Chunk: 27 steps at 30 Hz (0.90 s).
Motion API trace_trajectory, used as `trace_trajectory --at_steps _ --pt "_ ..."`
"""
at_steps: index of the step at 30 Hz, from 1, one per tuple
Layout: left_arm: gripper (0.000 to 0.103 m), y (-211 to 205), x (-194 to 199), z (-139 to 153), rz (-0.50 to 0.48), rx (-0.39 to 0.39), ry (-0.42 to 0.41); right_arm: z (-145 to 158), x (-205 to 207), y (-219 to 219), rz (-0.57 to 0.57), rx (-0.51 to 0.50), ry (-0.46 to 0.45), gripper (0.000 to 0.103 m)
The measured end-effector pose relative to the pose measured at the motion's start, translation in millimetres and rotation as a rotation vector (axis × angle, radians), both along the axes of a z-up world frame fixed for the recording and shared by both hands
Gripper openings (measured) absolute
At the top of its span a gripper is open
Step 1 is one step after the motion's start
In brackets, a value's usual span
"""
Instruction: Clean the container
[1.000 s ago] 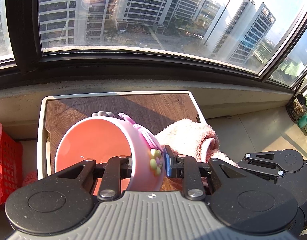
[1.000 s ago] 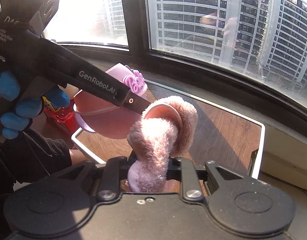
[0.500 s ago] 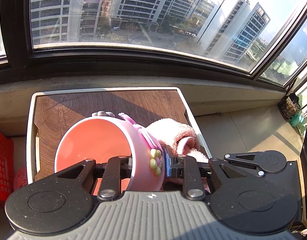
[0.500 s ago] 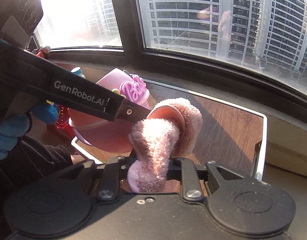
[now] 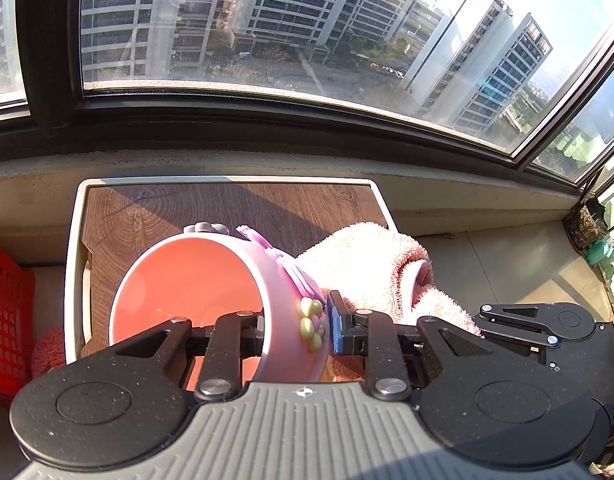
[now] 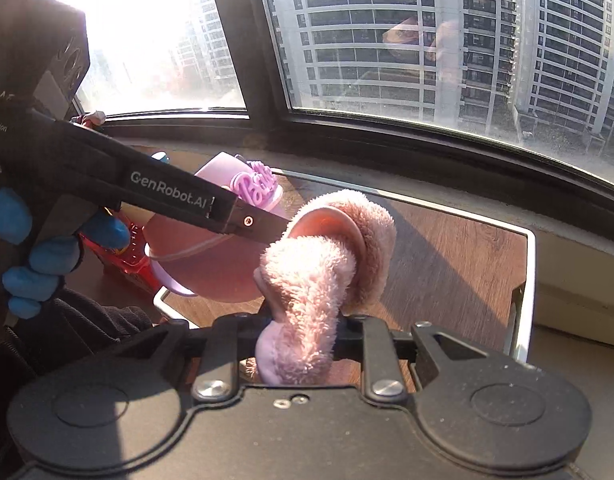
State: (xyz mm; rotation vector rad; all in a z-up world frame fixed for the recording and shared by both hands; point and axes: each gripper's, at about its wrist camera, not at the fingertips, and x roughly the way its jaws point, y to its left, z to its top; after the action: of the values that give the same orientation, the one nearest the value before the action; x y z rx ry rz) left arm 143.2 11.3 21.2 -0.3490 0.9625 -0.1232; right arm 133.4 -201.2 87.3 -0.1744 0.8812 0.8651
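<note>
Left tongs (image 5: 295, 330) clamp the pink bowl's (image 5: 195, 280) rim; right tongs (image 6: 303, 332) grip the fluffy cloth (image 6: 327, 264) touching it above the worktop (image 6: 447, 248).

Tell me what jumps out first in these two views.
The pink bowl grabs the eye: tipped on its side above the wooden tray, its rim clamped in the left hand-held gripper. Right beside it is the fluffy pink cloth, pinched in the right hand-held gripper near the bowl's outer wall. Behind both, a wide window shows sunlit high-rise blocks.
</note>
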Motion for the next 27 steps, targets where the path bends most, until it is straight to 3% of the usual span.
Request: trace_trajectory --at_steps 5,27 --pt "0.024 -7.7 -0.9 0.7 -0.025 -0.007 -0.003 -4.3 6.7 -2.7 -0.034 0.013 0.031 0.022" --pt "0.024 3.5 9.2 -2.6 0.042 -0.003 0.001 -2.6 -14.5 10.8 0.1 0.007 0.053 0.023"
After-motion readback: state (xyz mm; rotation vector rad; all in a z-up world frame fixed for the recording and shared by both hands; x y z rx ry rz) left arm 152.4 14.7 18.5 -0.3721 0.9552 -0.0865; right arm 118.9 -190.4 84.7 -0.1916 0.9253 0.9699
